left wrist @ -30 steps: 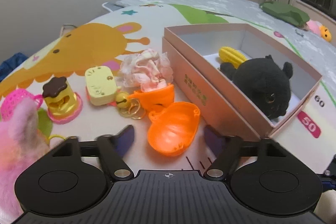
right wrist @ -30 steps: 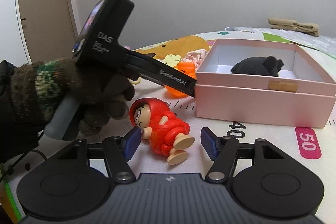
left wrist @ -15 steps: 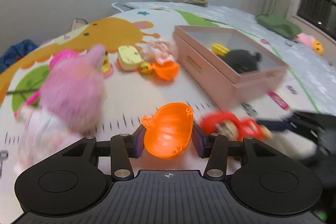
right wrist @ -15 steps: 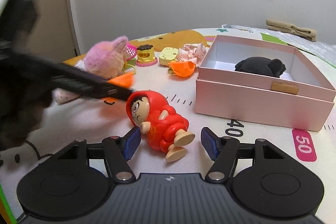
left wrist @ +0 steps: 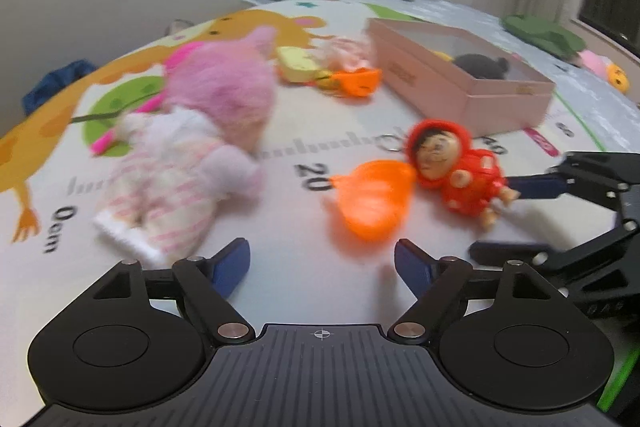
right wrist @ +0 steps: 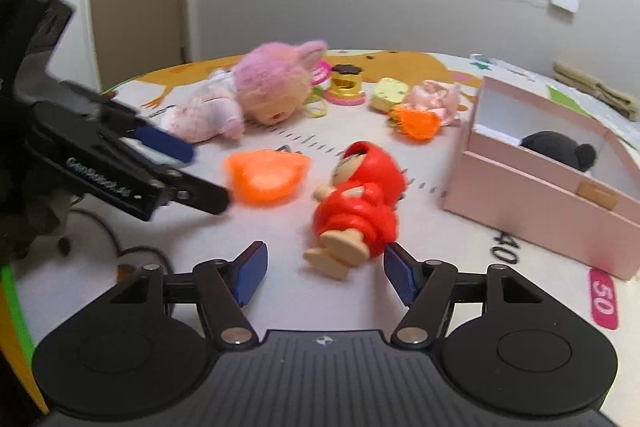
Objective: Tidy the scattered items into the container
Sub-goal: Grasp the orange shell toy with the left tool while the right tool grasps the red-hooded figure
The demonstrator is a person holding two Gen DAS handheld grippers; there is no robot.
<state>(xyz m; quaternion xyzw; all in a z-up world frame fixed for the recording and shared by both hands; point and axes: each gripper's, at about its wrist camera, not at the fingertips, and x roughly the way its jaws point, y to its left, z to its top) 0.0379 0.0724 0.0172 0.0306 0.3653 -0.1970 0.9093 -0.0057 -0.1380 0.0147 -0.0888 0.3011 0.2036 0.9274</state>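
Observation:
A red-hooded doll [right wrist: 360, 199] lies on the play mat, its feet just at the mouth of my open right gripper [right wrist: 326, 271]. Left of it rests an orange shell half [right wrist: 266, 175], also seen in the left wrist view as the orange shell half [left wrist: 372, 199] touching the doll [left wrist: 460, 175]. My left gripper [left wrist: 322, 267] is open and empty, a little short of the shell. The pink box [left wrist: 500, 95] stands beyond, holding a black plush [left wrist: 480, 67] and a yellow item [left wrist: 440, 55]. The right wrist view shows the box [right wrist: 540, 195] at the right.
A pink plush doll [left wrist: 200, 131] lies on the mat to the left. Near the box are a second orange shell [right wrist: 416, 123], a yellow toy [right wrist: 388, 93], a pink cloth [right wrist: 436, 99] and a gold toy [right wrist: 346, 83]. A green item [left wrist: 540, 33] lies far right.
My left gripper carried the orange shell half back from beside the box, then opened and left it on the mat by the red doll. The right gripper closed in on the doll.

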